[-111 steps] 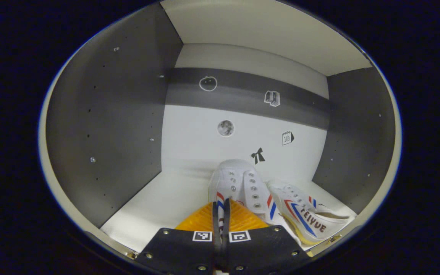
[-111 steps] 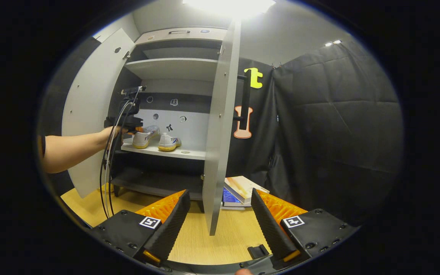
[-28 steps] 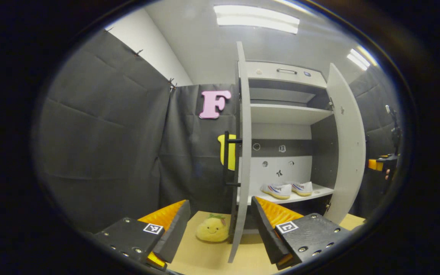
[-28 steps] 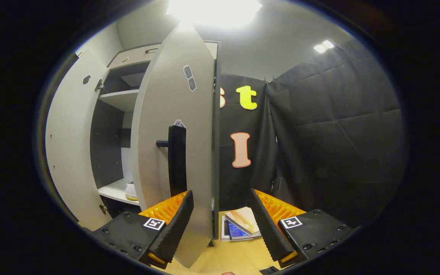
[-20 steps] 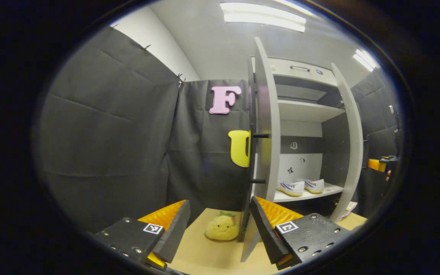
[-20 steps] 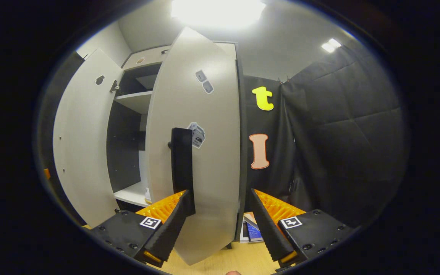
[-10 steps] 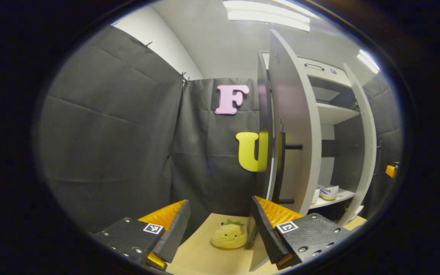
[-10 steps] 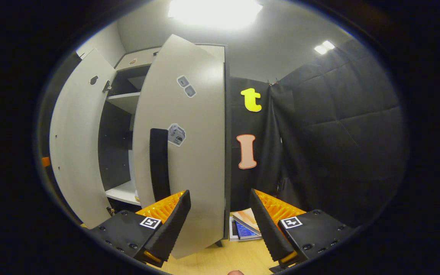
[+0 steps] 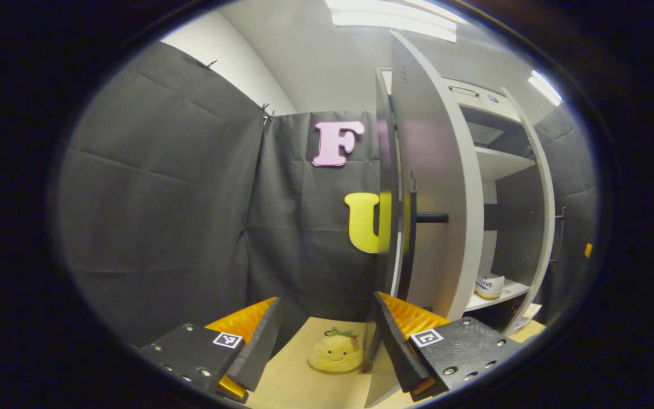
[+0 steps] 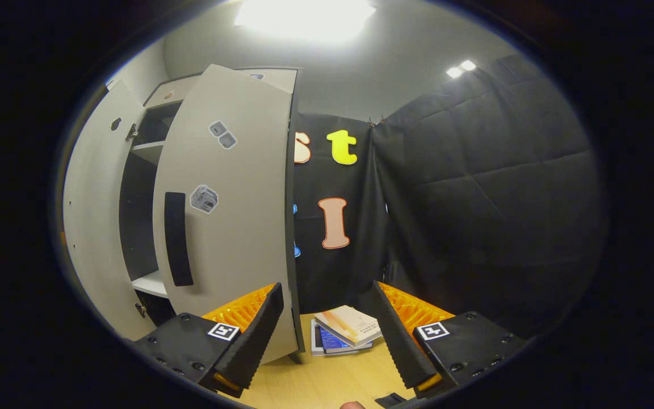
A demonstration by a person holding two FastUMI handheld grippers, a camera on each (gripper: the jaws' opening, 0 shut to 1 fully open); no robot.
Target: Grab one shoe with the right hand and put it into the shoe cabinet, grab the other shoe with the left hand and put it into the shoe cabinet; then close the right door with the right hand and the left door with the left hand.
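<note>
Both shoes are sitting in the shoe cabinet (image 9: pixel 497 170); in the left gripper view one white shoe (image 9: pixel 489 286) is showing on the middle shelf (image 9: pixel 503 292), past the door edge. The door-closing stage is under way.

Change over the last second or so: the right door (image 10: pixel 230 216) is swinging toward the cabinet. Its outer face with the black handle (image 10: pixel 176 238) and stickers is now turning more squarely to the right gripper view, where shortly before it was nearly edge-on. The left door (image 9: pixel 437 193) is likewise coming round: in the left gripper view the opening to the interior is narrowing, and only one shoe is showing where two showed earlier. Judgement: both doors are partly closed, neither one shut; a gap is remaining between them.

Right tongs (image 10: pixel 327 341): released, fingers spread, grasping nothing, with the right door's lower edge just beyond the left-hand finger. Left tongs (image 9: pixel 327 346): also released and empty, left door's lower edge just beside the right-hand finger.

View differences: the left gripper view is giving the shelf, the shoe and a yellow plush toy (image 9: pixel 335 352) on the wooden floor (image 9: pixel 293 386). The right gripper view is giving a stack of books (image 10: pixel 341 332) on the floor beside the cabinet and the right door's outer face.
</note>
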